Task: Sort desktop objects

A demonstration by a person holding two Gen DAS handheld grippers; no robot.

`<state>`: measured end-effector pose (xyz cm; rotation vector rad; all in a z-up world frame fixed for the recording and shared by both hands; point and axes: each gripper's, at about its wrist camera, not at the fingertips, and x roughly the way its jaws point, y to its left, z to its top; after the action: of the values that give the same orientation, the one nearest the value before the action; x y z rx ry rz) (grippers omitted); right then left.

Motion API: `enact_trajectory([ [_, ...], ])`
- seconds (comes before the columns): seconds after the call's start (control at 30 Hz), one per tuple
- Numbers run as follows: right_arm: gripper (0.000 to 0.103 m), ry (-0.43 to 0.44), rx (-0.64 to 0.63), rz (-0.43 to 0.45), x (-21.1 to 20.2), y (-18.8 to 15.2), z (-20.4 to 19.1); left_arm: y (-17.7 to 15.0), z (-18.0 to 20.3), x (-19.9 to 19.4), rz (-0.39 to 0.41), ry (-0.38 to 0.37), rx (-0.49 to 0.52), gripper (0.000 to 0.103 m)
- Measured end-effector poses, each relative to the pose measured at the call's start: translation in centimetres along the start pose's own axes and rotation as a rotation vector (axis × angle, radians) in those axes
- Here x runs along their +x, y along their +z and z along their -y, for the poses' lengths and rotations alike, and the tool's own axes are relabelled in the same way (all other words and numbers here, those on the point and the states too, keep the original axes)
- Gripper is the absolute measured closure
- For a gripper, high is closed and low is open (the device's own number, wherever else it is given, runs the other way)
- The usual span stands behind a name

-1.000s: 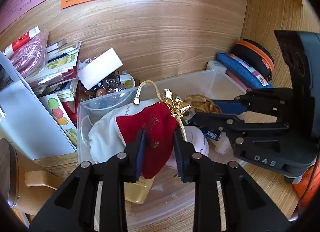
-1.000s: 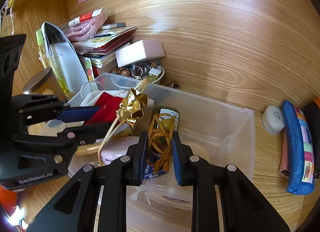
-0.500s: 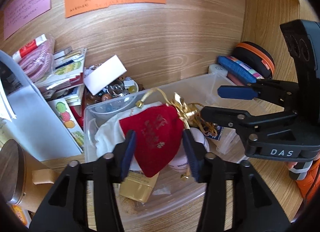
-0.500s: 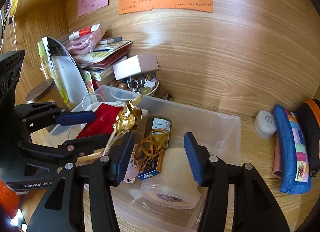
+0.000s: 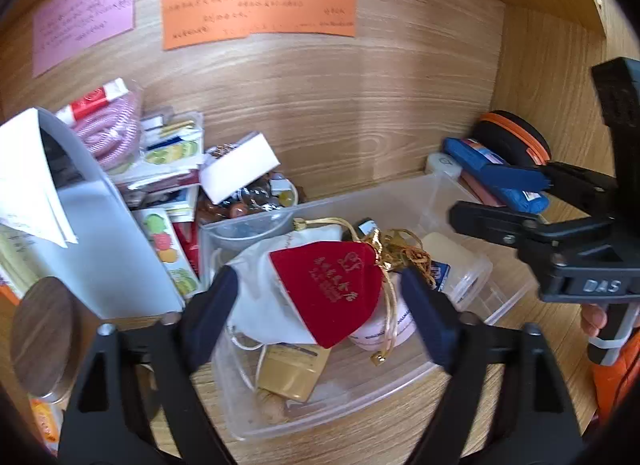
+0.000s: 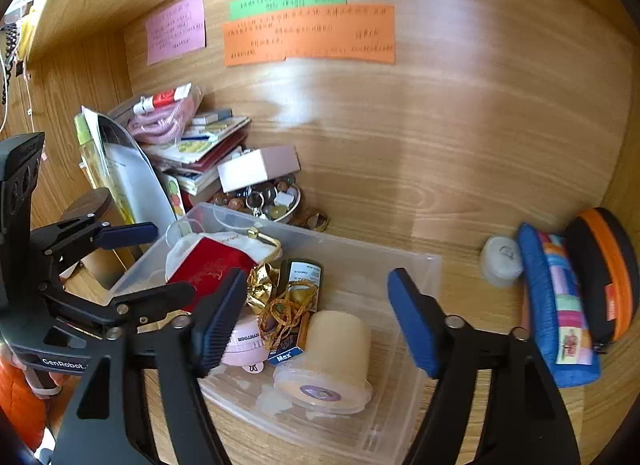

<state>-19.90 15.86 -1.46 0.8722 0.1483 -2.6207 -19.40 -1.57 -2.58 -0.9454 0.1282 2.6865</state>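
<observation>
1. Left tongs (image 5: 320,305) are spreading wider, pads clear of the red pouch (image 5: 326,289) that lies between and just beyond them; nothing is pinched.
2. Right tongs (image 6: 316,317) are likewise spreading, with empty space between the pads; below that gap lie a gold cord bundle (image 6: 286,309) and a lidded cup on its side (image 6: 332,361).
3. Both pairs of tongs hang over the clear plastic bin (image 6: 416,265) on the desk (image 6: 460,345), and everything named above rests inside it.
4. Under the left tongs the red pouch sits on a white cloth bag (image 5: 260,301), with a gold box (image 5: 292,373) nearer the tongs.
5. Right of the right tongs, outside the bin, lie a blue pencil case (image 6: 556,305) and a black case with an orange zip (image 6: 604,269).
6. Left of the left tongs stands a pile of booklets and packets (image 5: 168,161).
</observation>
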Motion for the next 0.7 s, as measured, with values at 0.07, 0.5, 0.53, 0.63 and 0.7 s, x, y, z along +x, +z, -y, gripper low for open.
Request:
enact_trajectory([
  [0.07,0.027,-0.011,-0.005,0.013,-0.8,0.0,-0.2,0.0,0.1,-0.7,0.015,0.030,0.001,0.009],
  [0.5,0.009,-0.078,-0.015,0.062,-5.5,-1.4,-1.3,-0.9,1.3,-4.8,0.059,0.163,-0.019,0.005],
  [0.53,0.006,-0.082,-0.012,0.070,-5.9,-1.6,-1.4,-1.1,1.4,-5.2,0.061,0.166,-0.019,0.005],
  [0.63,0.000,-0.105,-0.017,0.092,-6.9,-2.3,-1.9,-1.4,1.9,-6.4,0.075,0.178,-0.038,0.004],
  [0.7,0.000,-0.122,-0.027,0.101,-7.5,-2.7,-2.2,-1.6,2.1,-7.0,0.086,0.178,-0.053,0.004],
])
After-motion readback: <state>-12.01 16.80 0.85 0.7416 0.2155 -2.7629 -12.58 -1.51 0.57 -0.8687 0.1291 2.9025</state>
